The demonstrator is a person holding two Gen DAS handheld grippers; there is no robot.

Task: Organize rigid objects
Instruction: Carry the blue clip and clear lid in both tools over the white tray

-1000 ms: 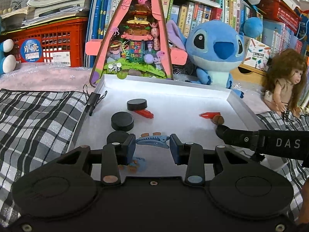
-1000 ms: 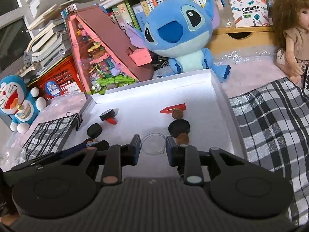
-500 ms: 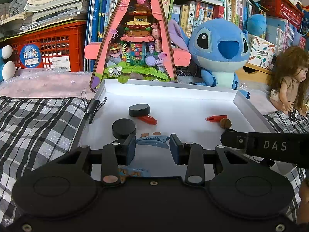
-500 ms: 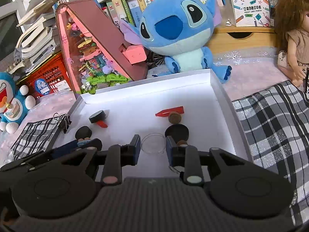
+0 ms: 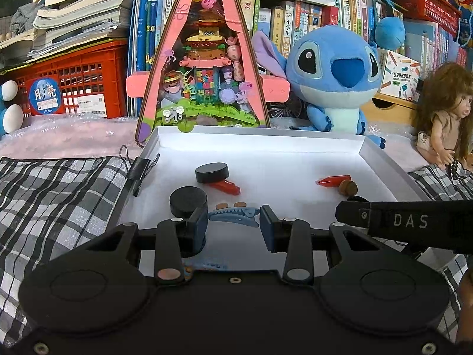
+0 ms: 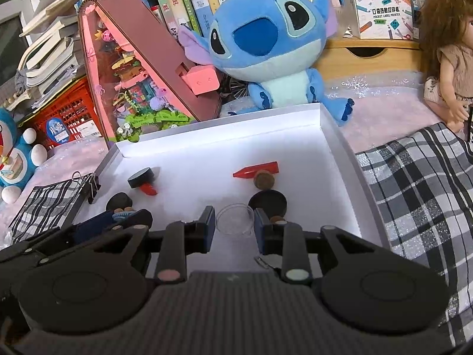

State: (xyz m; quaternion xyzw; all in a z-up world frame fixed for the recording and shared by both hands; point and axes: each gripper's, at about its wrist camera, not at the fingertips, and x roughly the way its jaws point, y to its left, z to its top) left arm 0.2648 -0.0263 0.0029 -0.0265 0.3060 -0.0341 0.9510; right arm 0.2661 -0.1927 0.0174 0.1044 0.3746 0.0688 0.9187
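Both pairs of jaws stand at a narrow gap, and neither one presses on a thing as far as I can see. Between the fingers of the left gripper [image 5: 233,226] lies the blue hair clip [image 5: 233,214], flat on the floor of the white tray [image 5: 260,142]. Its long axis runs from one finger to the other, so across the gap, not along the fingers. The ends of the clip come close to both pads, but I cannot tell if they touch; the clip looks to rest on the tray floor, a little further out than the pad tips.

In the gap of the right gripper [image 6: 233,226] sits a clear round lid [image 6: 235,217], also on the tray floor, with a small space on each side. Just to its right is a black disc [image 6: 267,202], and beyond that a brown cork [image 6: 264,180] touching a red cone-shaped piece [image 6: 255,170].

For the clip the left hand is clearly the nearer one. I judge that closing on the clip end to end is a poor hold, because the clip is long and thin; turning the wrist to take it across its narrow width would be safer.

Both grippers point downward into the tray at a slant, side by side, the right one crossing the lower right of the left wrist view. Further out in the tray are two more black discs [image 5: 187,201] and a second red piece [image 5: 226,187].
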